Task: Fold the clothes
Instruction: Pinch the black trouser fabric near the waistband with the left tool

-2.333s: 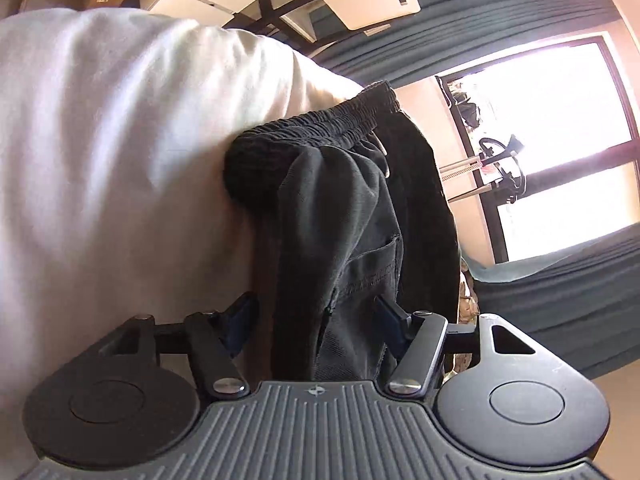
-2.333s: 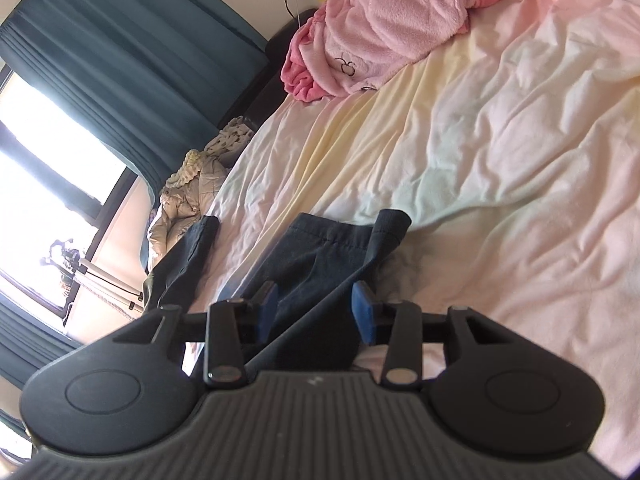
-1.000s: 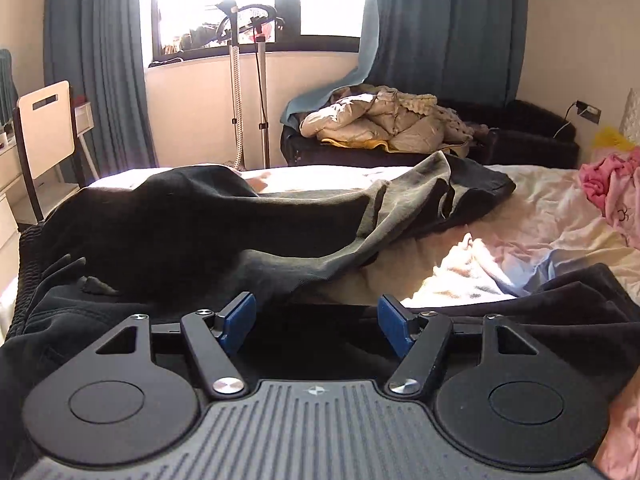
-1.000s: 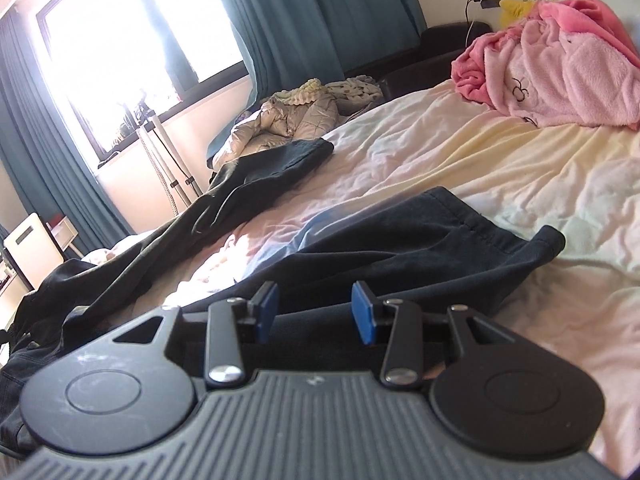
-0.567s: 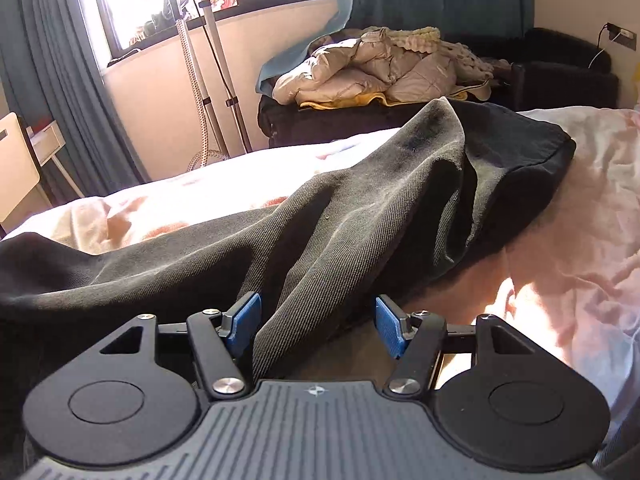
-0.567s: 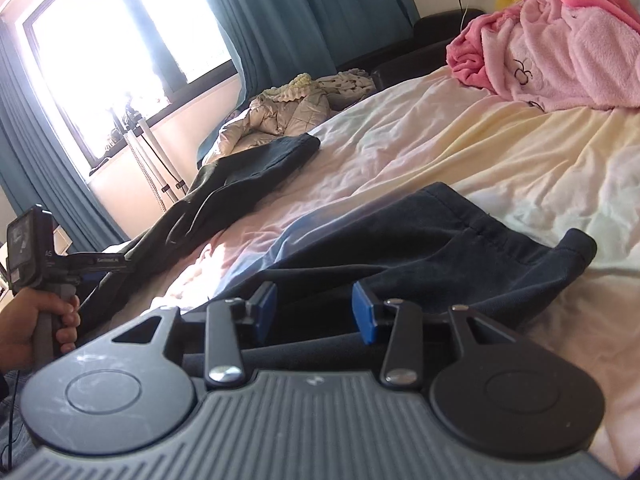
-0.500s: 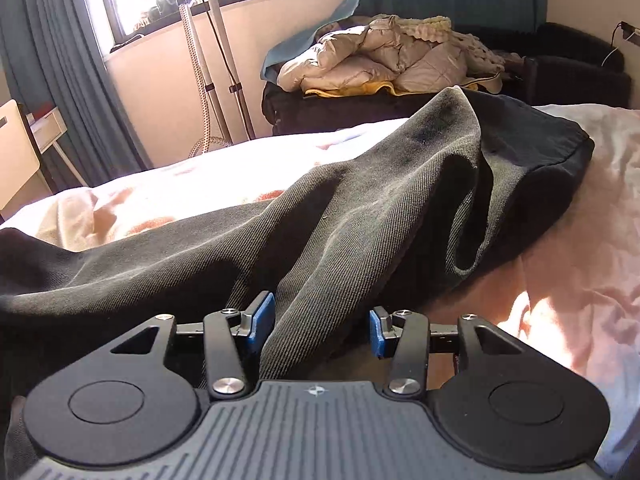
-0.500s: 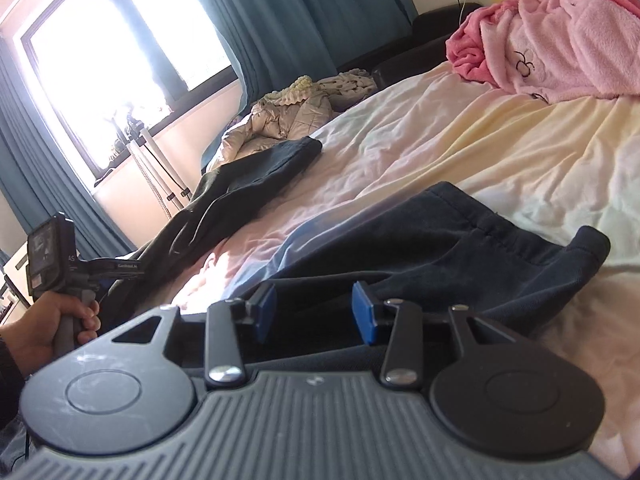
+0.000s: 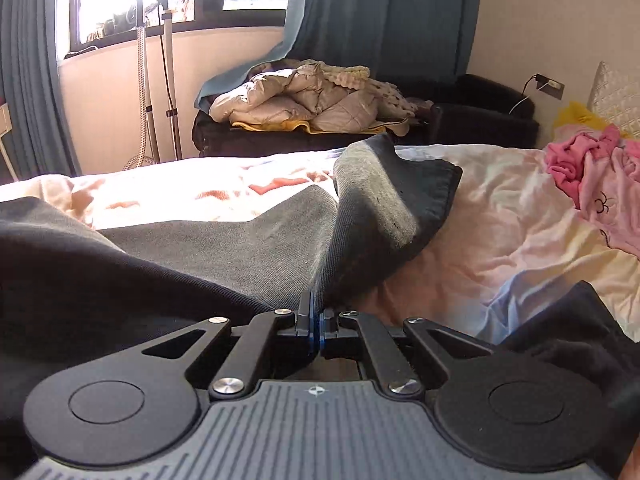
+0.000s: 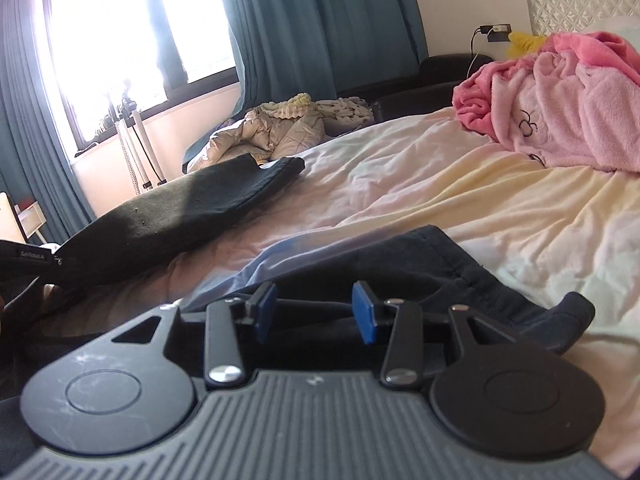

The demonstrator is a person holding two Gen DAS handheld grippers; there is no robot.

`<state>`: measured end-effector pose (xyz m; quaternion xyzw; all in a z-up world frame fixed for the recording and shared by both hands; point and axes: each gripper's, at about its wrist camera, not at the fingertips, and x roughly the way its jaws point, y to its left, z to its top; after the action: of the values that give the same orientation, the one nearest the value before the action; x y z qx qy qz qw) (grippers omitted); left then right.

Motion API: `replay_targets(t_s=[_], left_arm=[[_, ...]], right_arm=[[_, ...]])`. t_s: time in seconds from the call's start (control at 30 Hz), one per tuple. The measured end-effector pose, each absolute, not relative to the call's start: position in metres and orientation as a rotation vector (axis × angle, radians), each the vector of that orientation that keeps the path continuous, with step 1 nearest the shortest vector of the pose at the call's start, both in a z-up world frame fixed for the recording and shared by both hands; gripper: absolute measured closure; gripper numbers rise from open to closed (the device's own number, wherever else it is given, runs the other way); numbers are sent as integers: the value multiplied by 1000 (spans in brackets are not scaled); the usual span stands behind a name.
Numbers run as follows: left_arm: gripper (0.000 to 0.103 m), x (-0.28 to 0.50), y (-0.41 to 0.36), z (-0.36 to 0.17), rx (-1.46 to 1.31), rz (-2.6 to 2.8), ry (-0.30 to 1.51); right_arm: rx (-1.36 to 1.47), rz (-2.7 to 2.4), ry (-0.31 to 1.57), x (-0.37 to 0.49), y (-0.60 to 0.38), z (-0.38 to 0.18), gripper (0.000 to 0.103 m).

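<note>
- Trousers (image 9: 248, 248), dark and heavy-woven, lie spread across the bed sheet (image 9: 500, 216); left wrist view shows one leg running away toward the window, its hem (image 9: 432, 196) turned up near the far edge.
- Left gripper (image 9: 315, 322) is clamped tight, with a raised ridge of that leg's fabric pinched between its blue pads.
- Grip sits on a crease along the leg, not at the hem. Judgement: before carrying the fold, confirm both layers are caught, or the lower layer may drag.
- Right wrist view: the second leg (image 10: 420, 264) lies directly under and ahead of the right gripper (image 10: 315, 312), cuff (image 10: 572, 320) curled at its right.
- Right gripper stands parted; the pads show no fabric pressed between them, only cloth beneath.
- Pink fleece garment (image 10: 568, 108) is heaped well apart, near the headboard.
- Advice: seat the right gripper on the matching seam of its leg, then lift both sides evenly, keeping cloth taut so the legs align.
</note>
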<state>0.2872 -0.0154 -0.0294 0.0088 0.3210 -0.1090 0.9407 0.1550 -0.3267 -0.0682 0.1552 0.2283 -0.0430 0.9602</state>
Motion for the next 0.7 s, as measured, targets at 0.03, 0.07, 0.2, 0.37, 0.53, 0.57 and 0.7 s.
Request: replay_targets(t_s=[0.03, 0.07, 0.2, 0.37, 0.53, 0.57, 0.7], left_arm=[[99, 275, -12, -35, 7, -217, 655], [98, 266, -7, -40, -19, -203, 659], [97, 227, 8, -41, -136, -186, 659], [93, 171, 17, -18, -183, -148, 580], [92, 143, 29, -17, -269, -121, 562], [92, 143, 30, -19, -286, -118, 570], [92, 145, 26, -26, -291, -132, 598]], right_arm=[[311, -84, 463, 153, -325, -67, 59], [304, -79, 463, 151, -322, -66, 59], [289, -47, 466, 145, -311, -66, 59], [253, 3, 481, 145, -293, -72, 59], [215, 50, 468, 142, -279, -79, 59], [212, 51, 469, 141, -278, -81, 59], [225, -12, 512, 152, -276, -84, 59]])
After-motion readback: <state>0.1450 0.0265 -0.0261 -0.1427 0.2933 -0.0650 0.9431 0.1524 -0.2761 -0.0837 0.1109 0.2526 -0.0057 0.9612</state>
